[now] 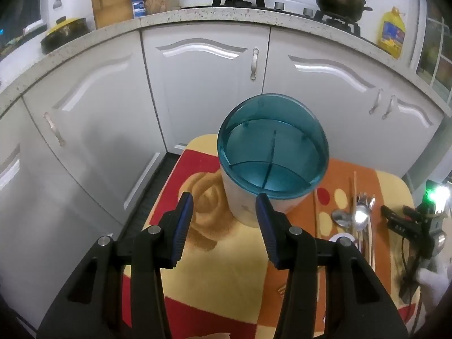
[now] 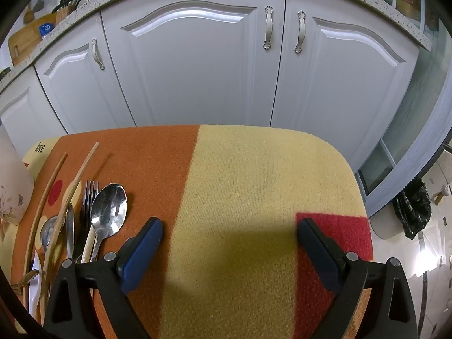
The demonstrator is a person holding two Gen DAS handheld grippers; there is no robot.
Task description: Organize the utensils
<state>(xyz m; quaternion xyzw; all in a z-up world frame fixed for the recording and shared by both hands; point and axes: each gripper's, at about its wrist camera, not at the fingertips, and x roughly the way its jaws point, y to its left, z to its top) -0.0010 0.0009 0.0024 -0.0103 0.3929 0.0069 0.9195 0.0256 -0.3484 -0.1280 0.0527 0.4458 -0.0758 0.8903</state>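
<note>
A white utensil holder with a teal divided insert (image 1: 272, 152) stands on the patterned mat (image 1: 220, 254); it shows nothing inside. My left gripper (image 1: 224, 206) is open and empty just in front of it, the right finger close to its wall. Spoons (image 1: 358, 214), forks and chopsticks (image 1: 353, 197) lie to the holder's right. In the right wrist view a large spoon (image 2: 108, 207), a fork (image 2: 89, 197) and chopsticks (image 2: 76, 186) lie at the left. My right gripper (image 2: 230, 223) is open and empty over the mat, right of the utensils. The holder's wall (image 2: 12, 186) shows at far left.
White cabinet doors (image 2: 197, 65) stand beyond the mat's far edge. A speckled counter (image 1: 197, 17) holds pans, a cutting board and a yellow oil bottle (image 1: 392, 32). A black trash bag (image 2: 414, 212) sits on the floor at right.
</note>
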